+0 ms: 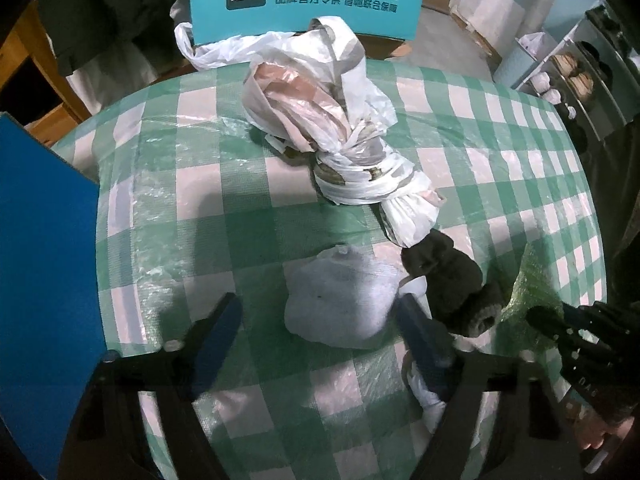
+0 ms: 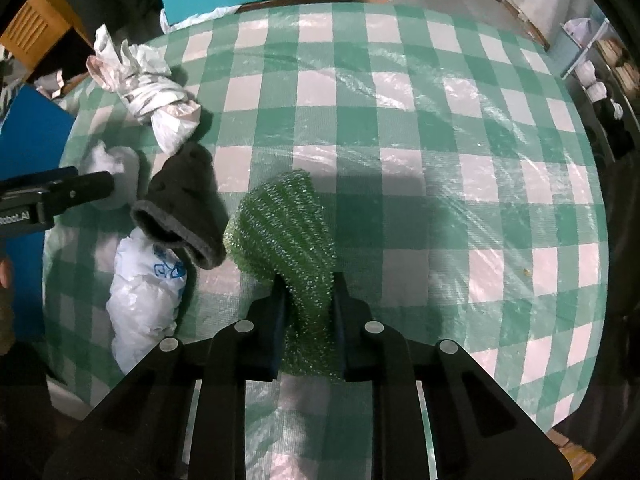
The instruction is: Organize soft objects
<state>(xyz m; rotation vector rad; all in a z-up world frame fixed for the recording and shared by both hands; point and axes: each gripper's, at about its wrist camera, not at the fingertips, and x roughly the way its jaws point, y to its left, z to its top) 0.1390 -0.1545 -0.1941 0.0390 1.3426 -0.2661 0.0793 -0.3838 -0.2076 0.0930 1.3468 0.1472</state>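
At lower centre, the right tongs [image 2: 308,300] pinch the green glittery mesh cloth [image 2: 284,228], its lower end hidden between the pads. The left tongs [image 1: 316,336] stand open astride the pale grey balled sock [image 1: 340,300] on the green-checked table [image 1: 480,152]; the right pad partly covers a white plastic bag [image 1: 424,392].

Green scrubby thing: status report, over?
Right gripper shut on green mesh scrubber. Left gripper open around pale sock. Dark sock alongside.
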